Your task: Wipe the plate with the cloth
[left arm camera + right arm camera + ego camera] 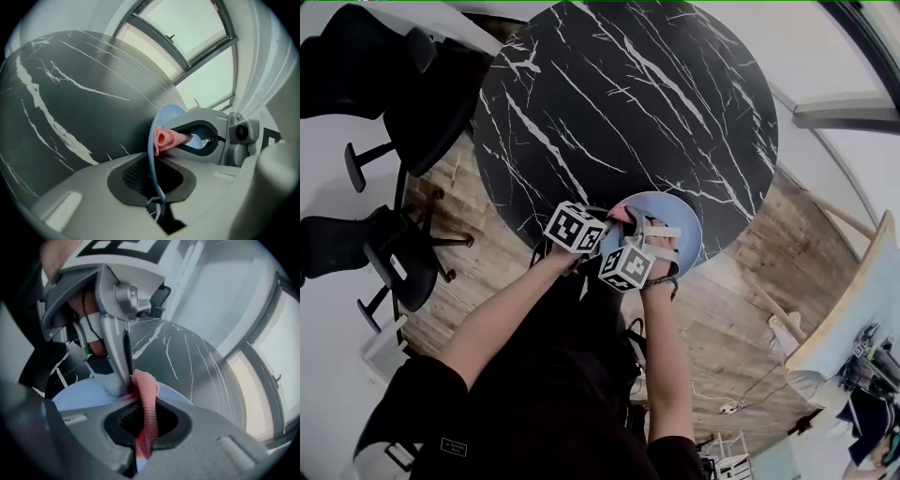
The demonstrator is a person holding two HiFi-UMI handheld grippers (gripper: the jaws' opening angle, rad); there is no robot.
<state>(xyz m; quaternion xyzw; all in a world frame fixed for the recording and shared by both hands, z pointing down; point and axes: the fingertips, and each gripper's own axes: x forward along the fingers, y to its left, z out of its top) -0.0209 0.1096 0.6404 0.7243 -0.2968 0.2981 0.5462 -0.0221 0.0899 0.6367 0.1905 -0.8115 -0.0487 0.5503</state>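
Observation:
A light blue plate (680,217) sits at the near edge of the round black marble table (628,103). My left gripper (609,231) is shut on the plate's rim (153,157), which runs edge-on between its jaws. My right gripper (636,225) is shut on a pink cloth (146,401) and holds it over the plate's surface (84,397), right beside the left gripper (117,333). In the left gripper view the rolled end of the cloth (168,138) lies against the plate's rim, with the right gripper (206,136) behind it.
Black chairs (403,84) stand on the wooden floor to the table's left, and a second one (394,253) is nearer. A pale table edge (853,309) is at the right. Large windows (197,37) rise beyond the table.

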